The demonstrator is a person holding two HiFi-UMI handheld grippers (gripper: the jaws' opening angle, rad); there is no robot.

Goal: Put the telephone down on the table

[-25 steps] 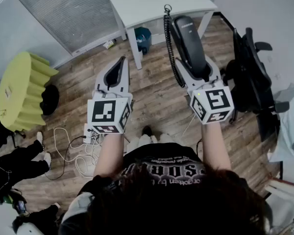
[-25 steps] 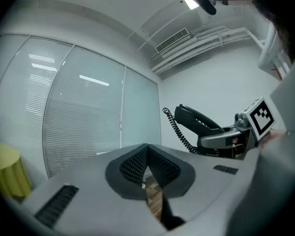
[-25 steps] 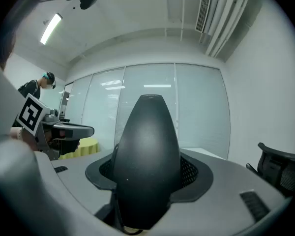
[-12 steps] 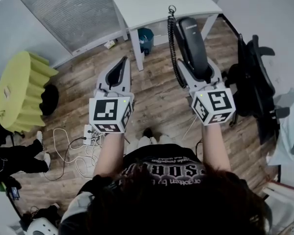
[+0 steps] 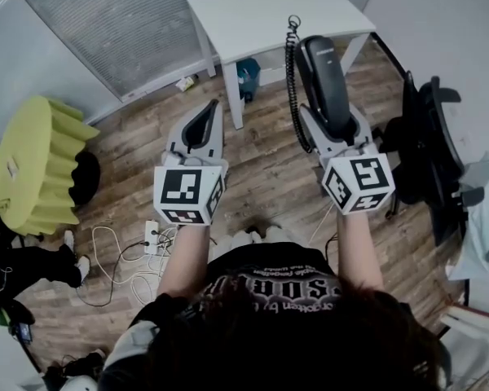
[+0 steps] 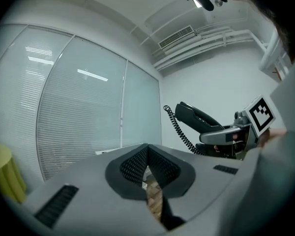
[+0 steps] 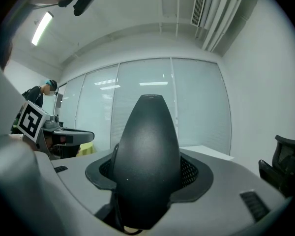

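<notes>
**Two grippers, one handset off the table**

Both grippers are held out in front of the person, over a wood floor (image 5: 261, 165). The left gripper (image 5: 205, 116) has its fingers closed tip to tip with nothing between them; through the small gap behind the tips only floor shows. The right gripper (image 5: 332, 119) is clamped on the telephone (image 5: 322, 72) – a smooth black handset, rounded and tapering. Its lower end is sunk between the meshed pads (image 7: 191, 173), and the rest runs out well past the fingertips. In the right gripper view it fills the space between the fingers and rises as a dark dome (image 7: 147, 156). A black coiled cord (image 5: 292, 80) hangs along the handset's left side, just beside the left finger of that gripper.

Beyond the fingertips stands the white table (image 5: 261, 6), its top bare; the handset's far end shows against the table's near edge – whether they touch I cannot tell. Off to the right of the right gripper sits a black office chair (image 5: 428, 145).
</notes>
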